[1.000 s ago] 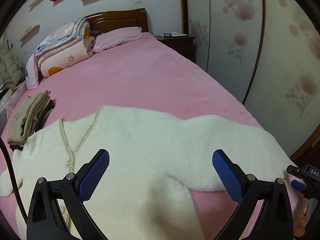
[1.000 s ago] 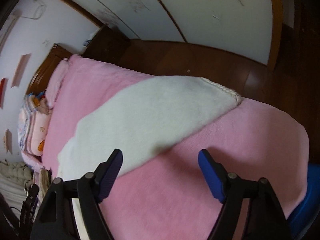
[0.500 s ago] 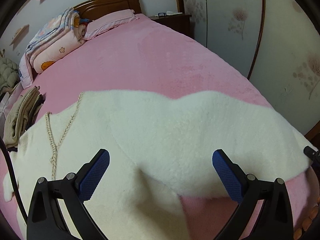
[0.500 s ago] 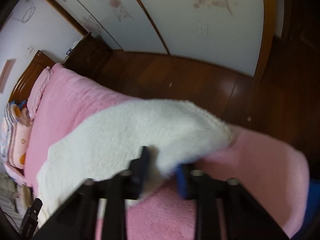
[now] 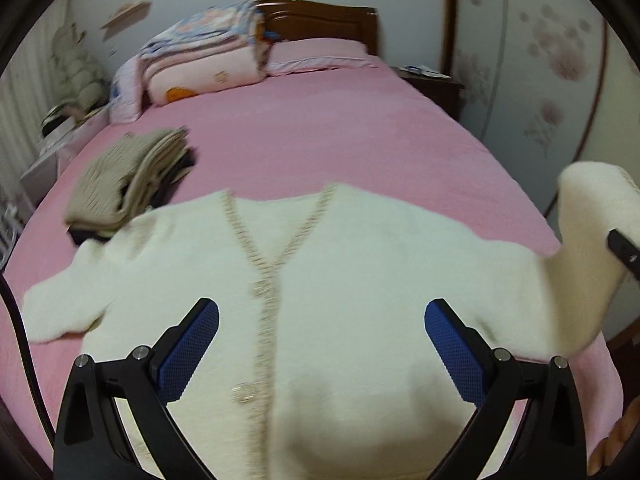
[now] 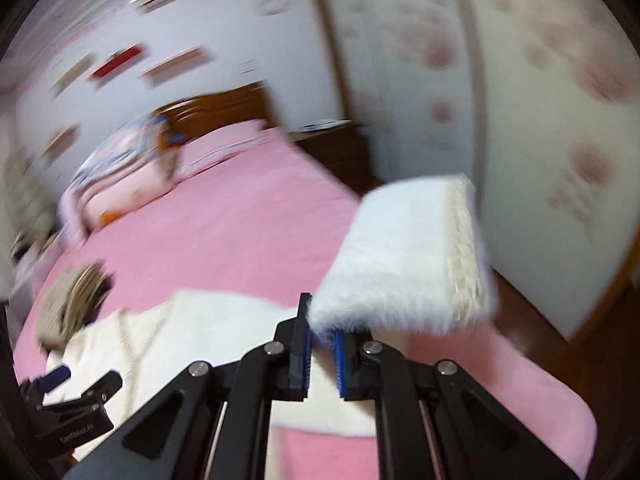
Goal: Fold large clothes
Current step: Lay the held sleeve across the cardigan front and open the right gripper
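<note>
Two tongs are at work over the pink bed point(image 5: 320, 140), and they are doing quite different things. The right tongs point(image 6: 322, 354) have just been closing and now stand nearly pressed together, pinching the fluffy white sleeve point(image 6: 404, 256) of the cardigan point(image 5: 360, 280) between their blue pads. The sleeve stands up above and beyond the pinch, lifted clear of the bed, its ribbed cuff point(image 6: 466, 248) at the far right edge. From the left tongs' side the same sleeve point(image 5: 592, 216) shows raised at the far right, curling up off the mattress.

The left tongs point(image 5: 322, 344) are spread wide and hold nothing. They hover above the body of the cardigan with both blue pads point(image 5: 188, 348) apart from the fabric; the beige button band point(image 5: 264, 320) runs between them, nearer the left pad, with a button point(image 5: 244, 392) close under it. The cardigan lies flat and face up on the bed, its neckline pointing away from the tongs, and its other sleeve point(image 5: 68, 308) stretches out to the left of the left tongs.

Beyond the cardigan, up and to the left of the left tongs, sits a stack of folded beige clothes point(image 5: 128, 184), just touching the garment's shoulder. Further off, against the wooden headboard point(image 5: 320, 20), are a folded quilt point(image 5: 200, 60) and a pink pillow point(image 5: 320, 54)
</note>
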